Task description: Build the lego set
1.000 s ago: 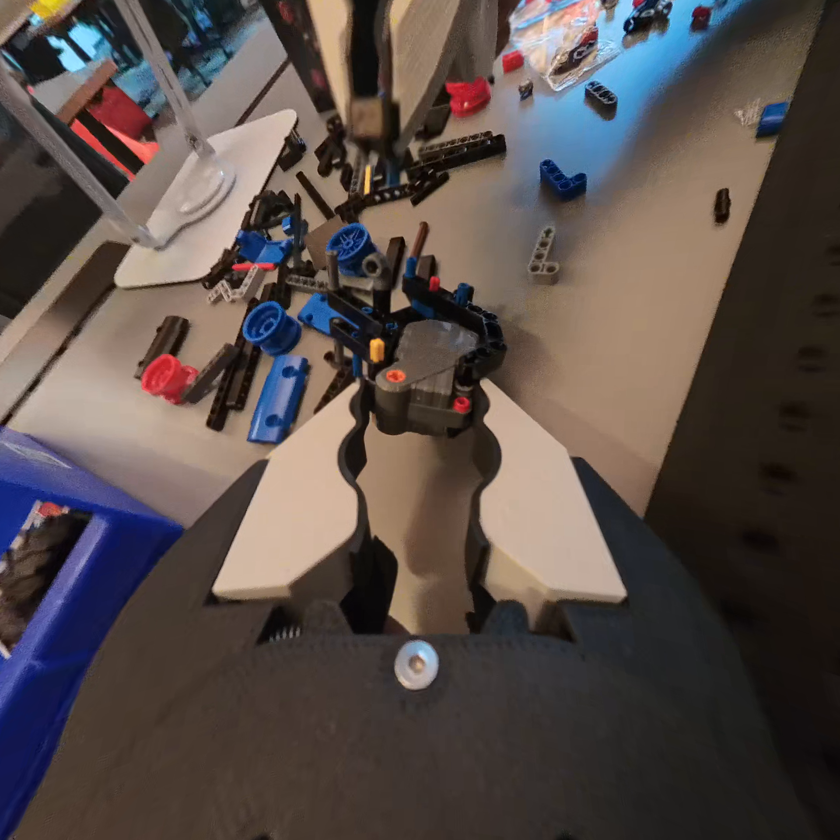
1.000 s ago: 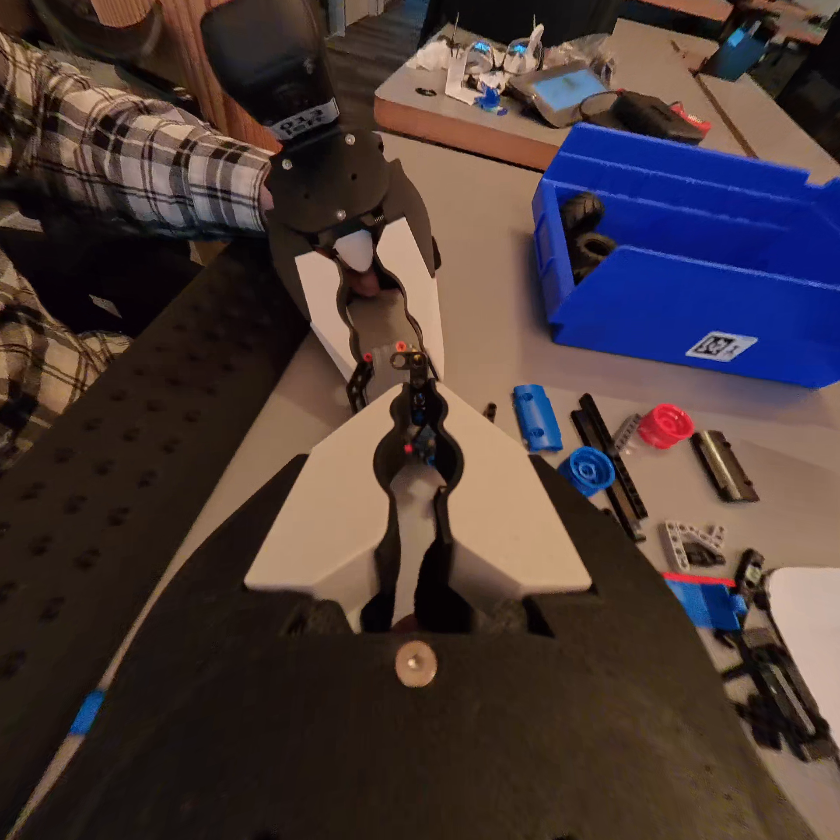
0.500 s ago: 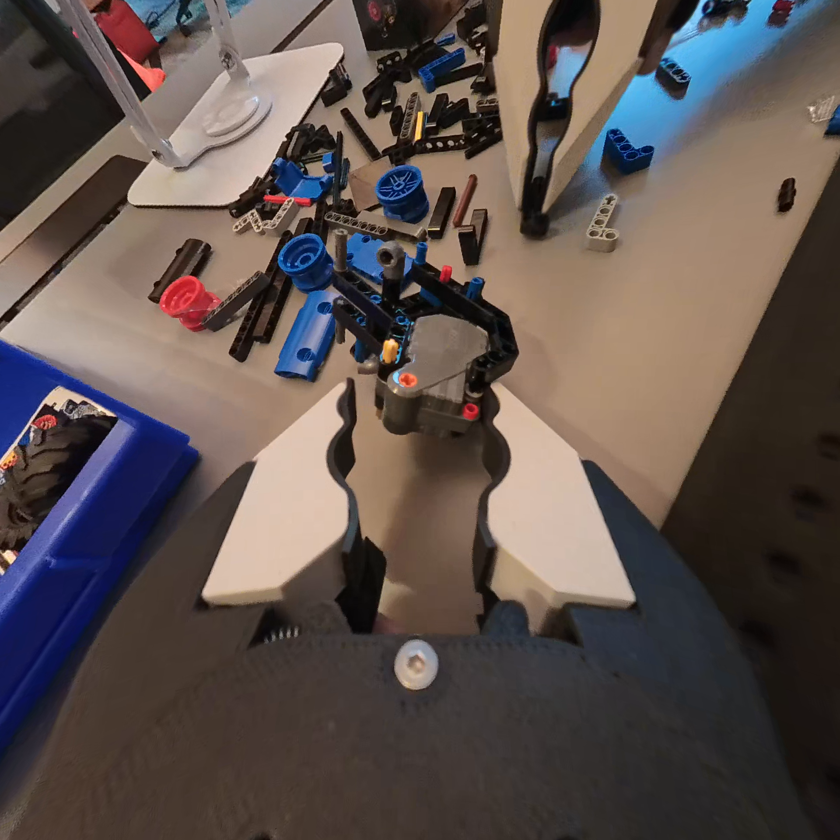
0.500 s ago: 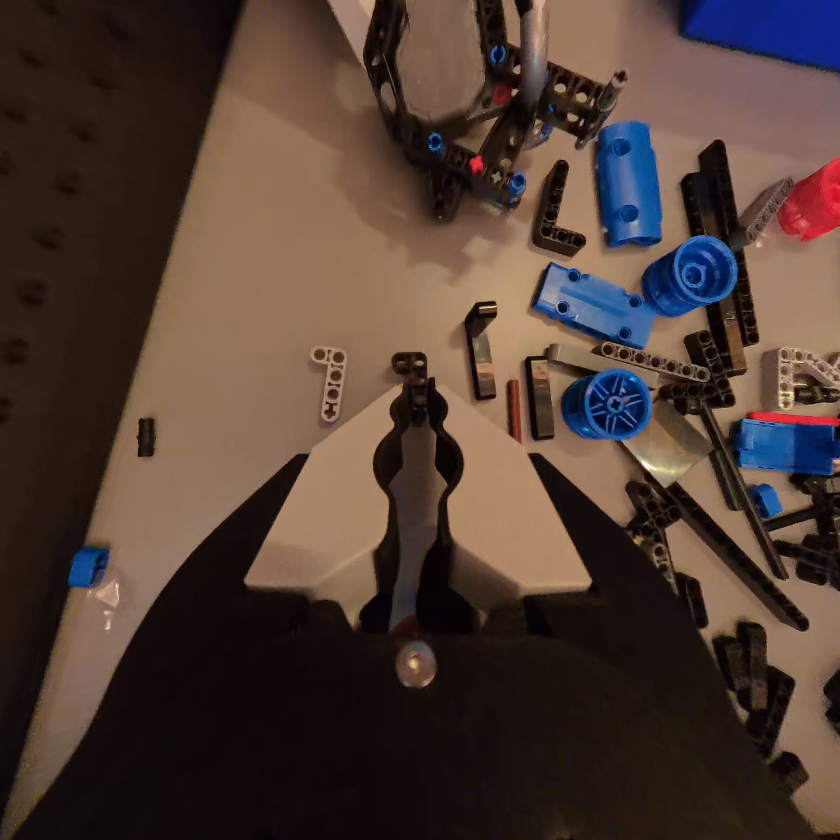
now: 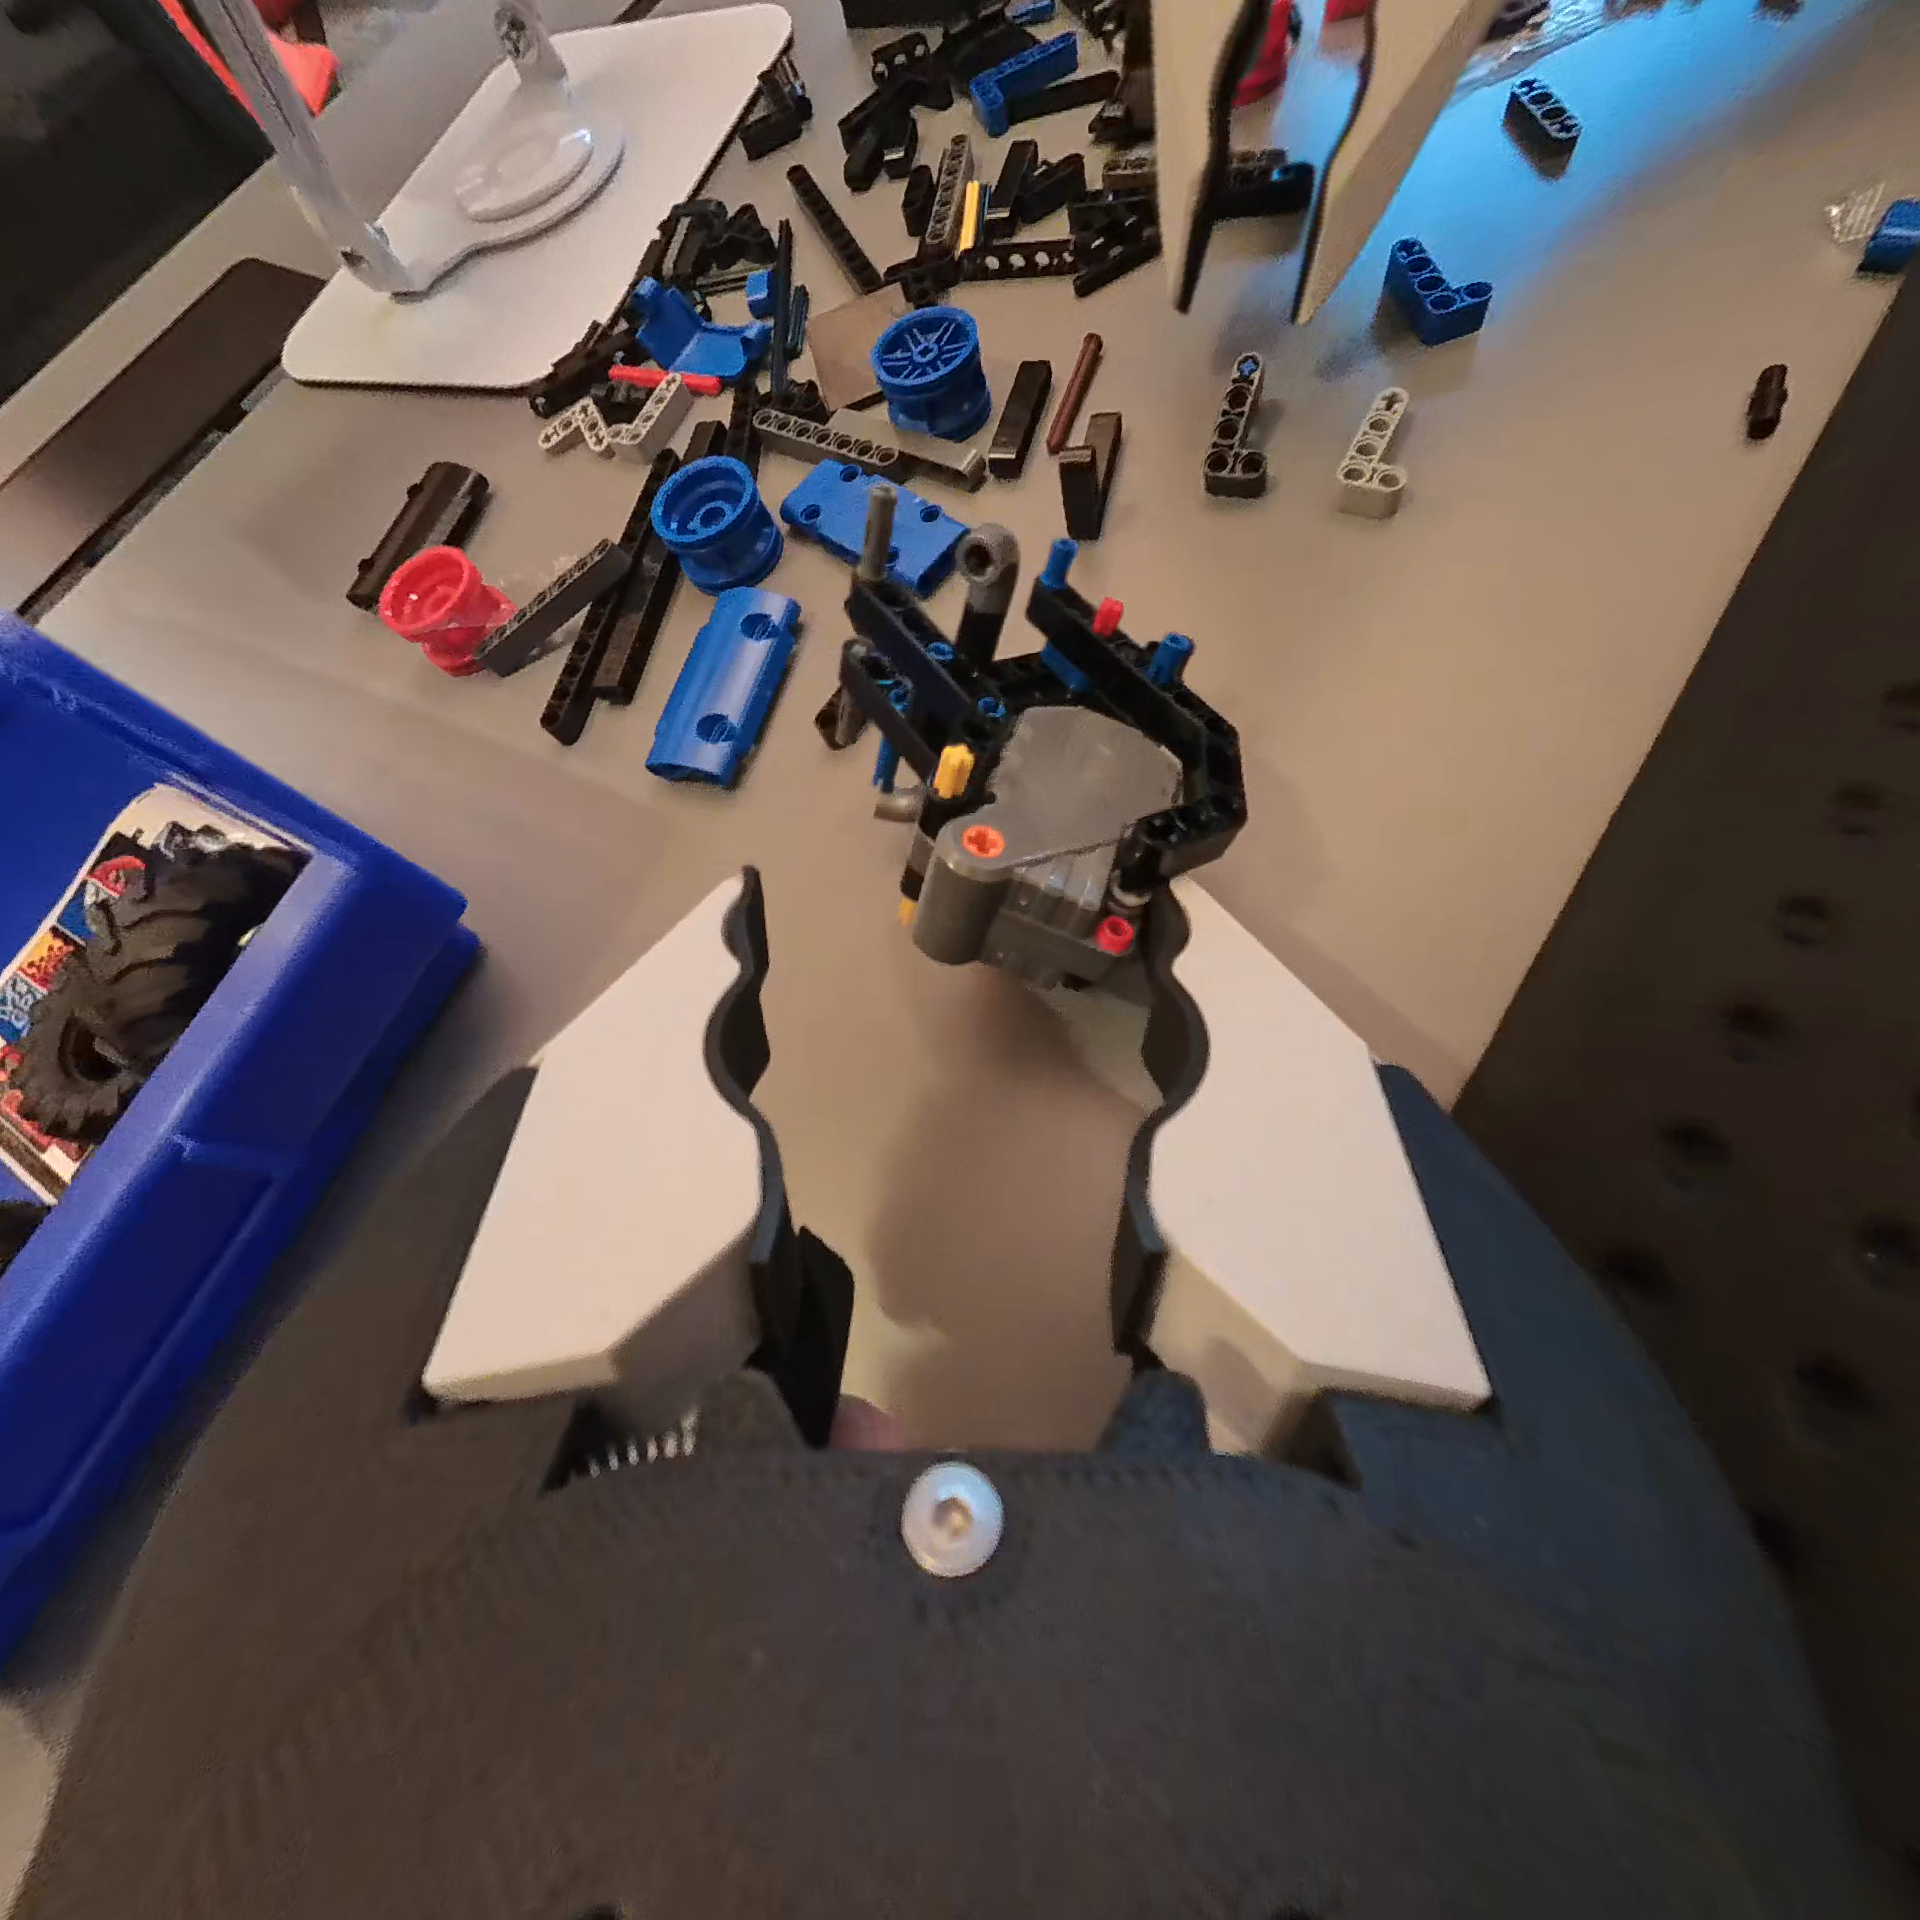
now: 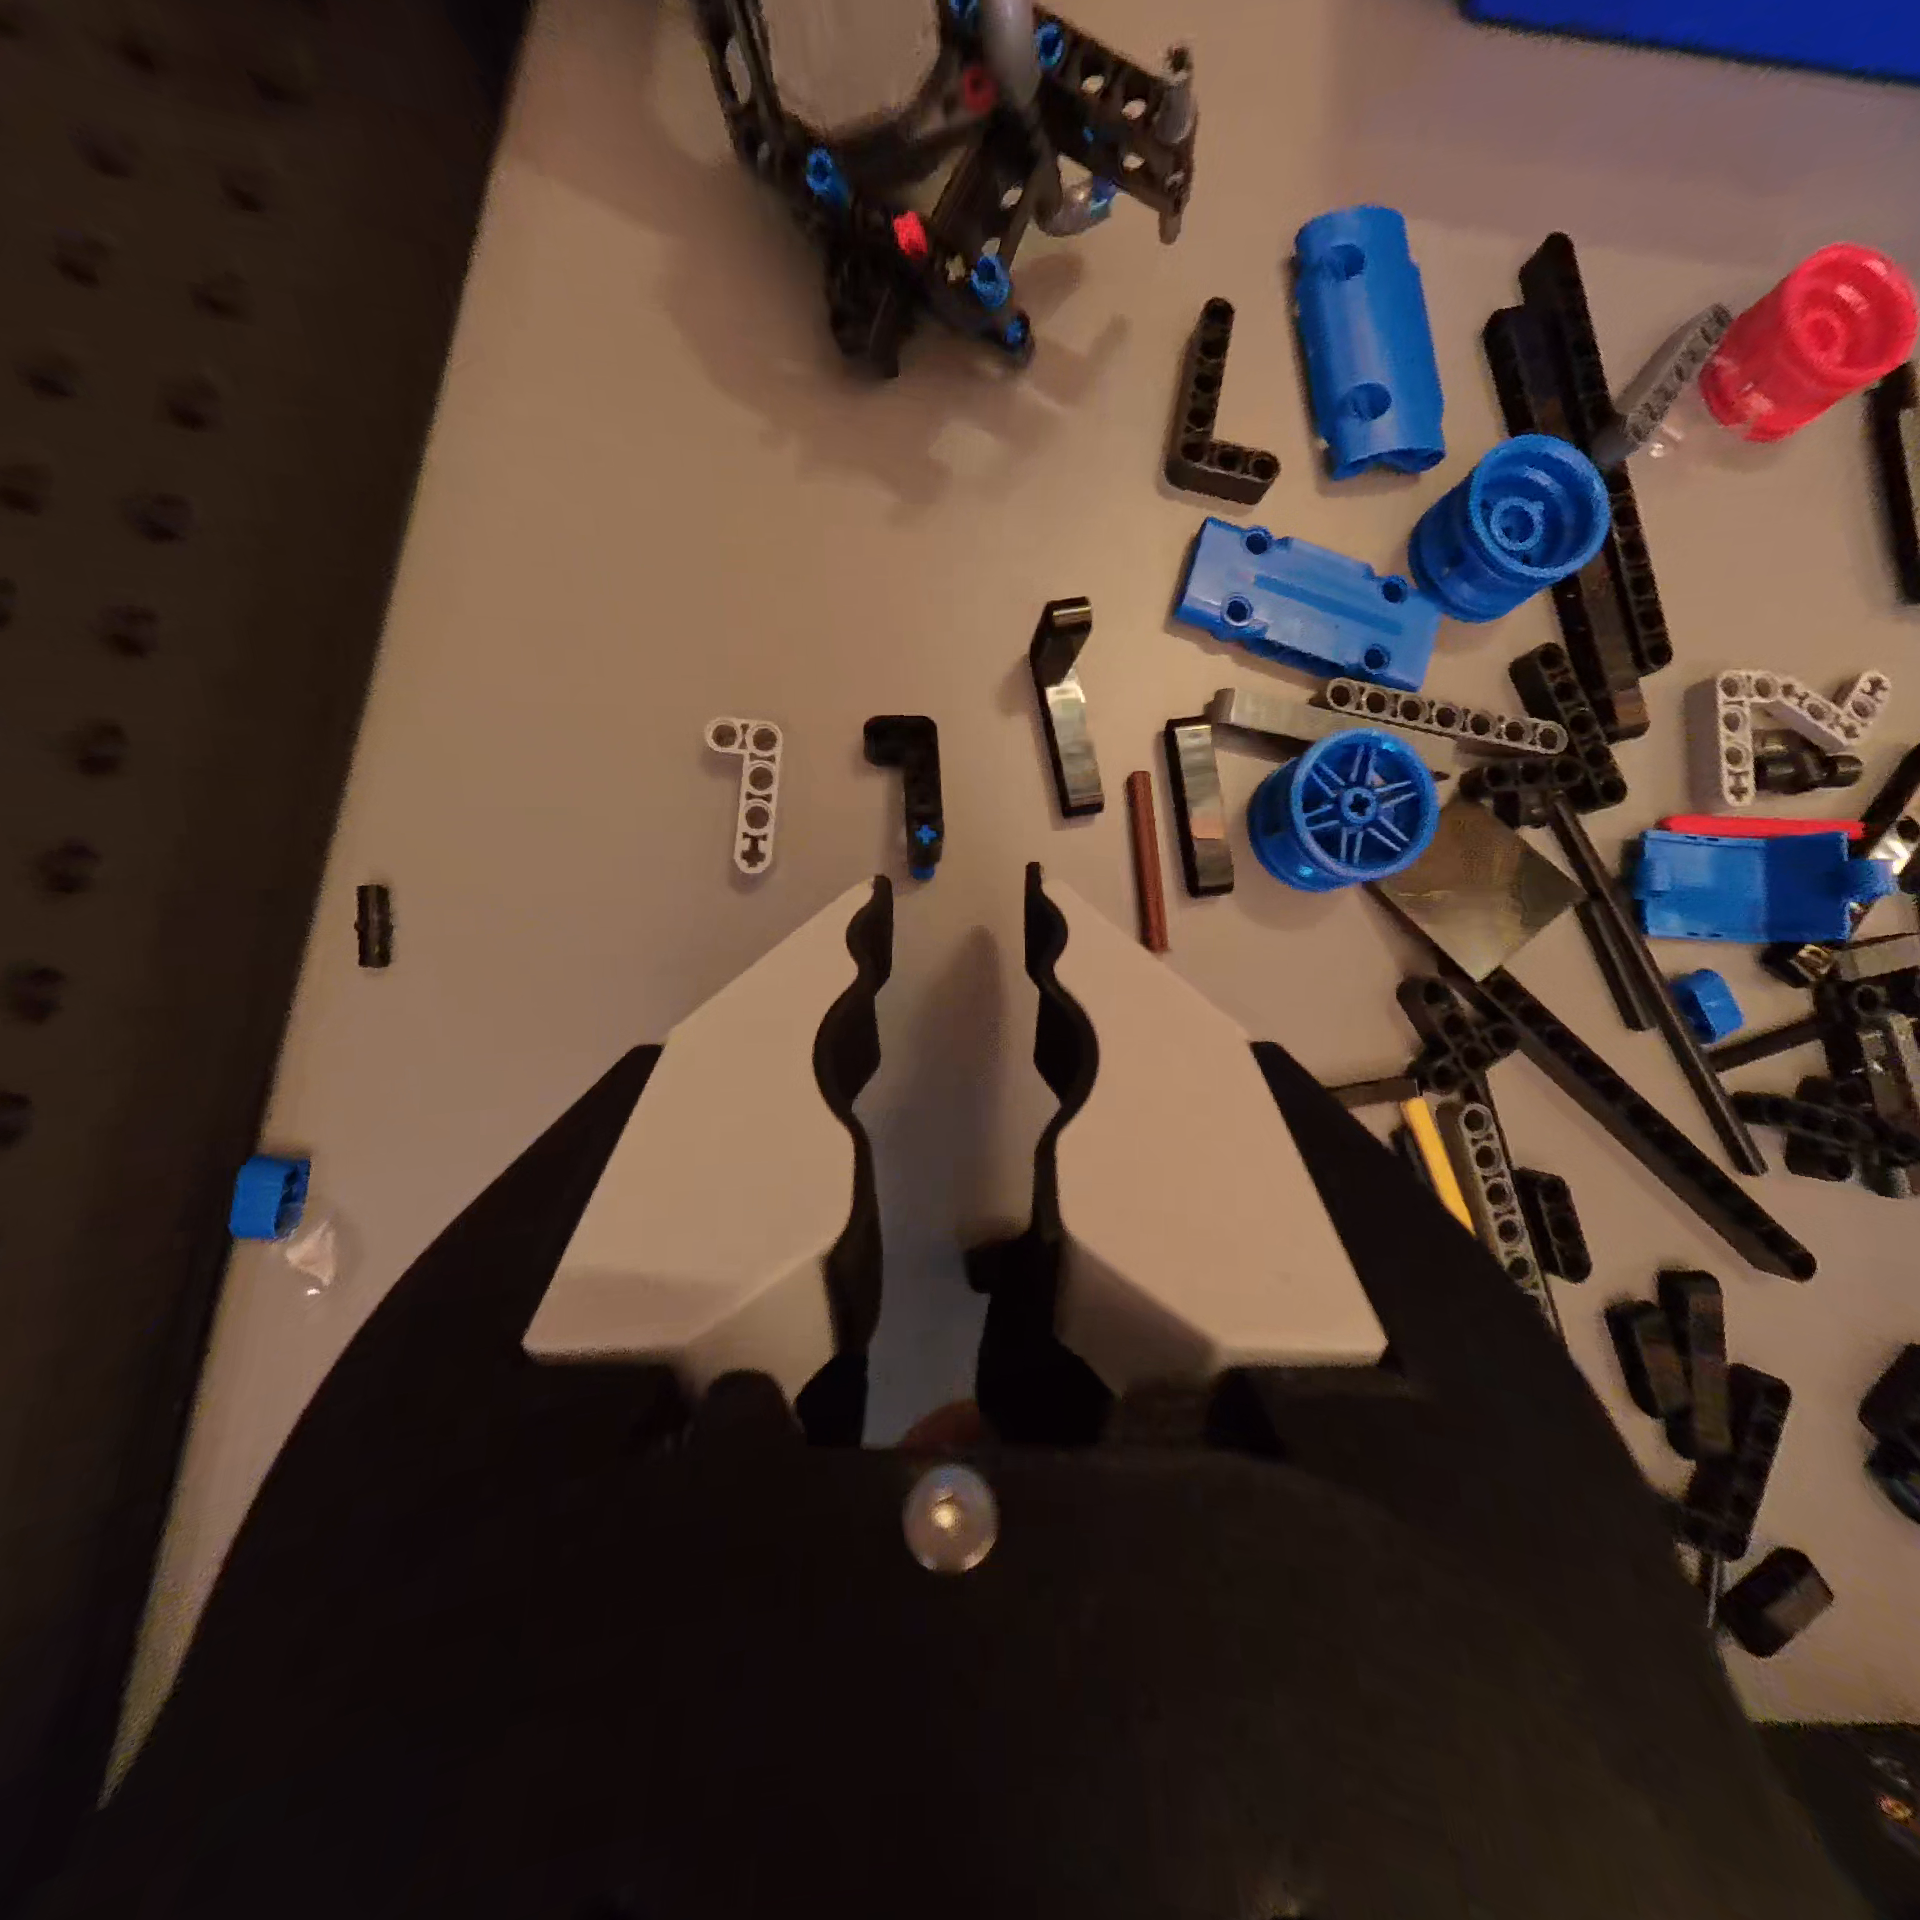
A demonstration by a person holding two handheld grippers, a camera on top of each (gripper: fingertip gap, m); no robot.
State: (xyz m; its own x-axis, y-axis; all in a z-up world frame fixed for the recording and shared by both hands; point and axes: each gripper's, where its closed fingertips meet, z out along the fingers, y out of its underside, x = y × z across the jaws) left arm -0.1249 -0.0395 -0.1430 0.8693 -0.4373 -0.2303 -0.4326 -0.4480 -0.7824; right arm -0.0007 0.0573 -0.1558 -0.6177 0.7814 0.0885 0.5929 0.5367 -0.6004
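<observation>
The half-built assembly (image 5: 1081, 769), a black beam frame around a grey motor block, rests on the table. My left gripper (image 5: 956, 888) is open wide around its near end. The right pad (image 5: 1169, 935) is against the block and the left pad stands well clear. The assembly also shows at the top of the right wrist view (image 6: 935, 156). My right gripper (image 6: 956, 881) is open and empty low over the table, and shows in the left wrist view (image 5: 1244, 307). A black L-shaped beam with a blue pin (image 6: 906, 774) lies just beyond its left fingertip.
A white L-shaped beam (image 6: 753, 790) lies left of the black one. Loose blue wheels (image 6: 1340, 805), blue panels, a red wheel (image 6: 1813, 332) and black beams cover the right. A blue bin (image 5: 156, 1143) holding a tyre stands at the left. A black perforated board (image 6: 156, 520) borders the table.
My left gripper opened and let go of the assembly, which now rests on the table. My right gripper carried the black L-shaped beam away from the assembly, lowered it, opened and left it lying on the table.
</observation>
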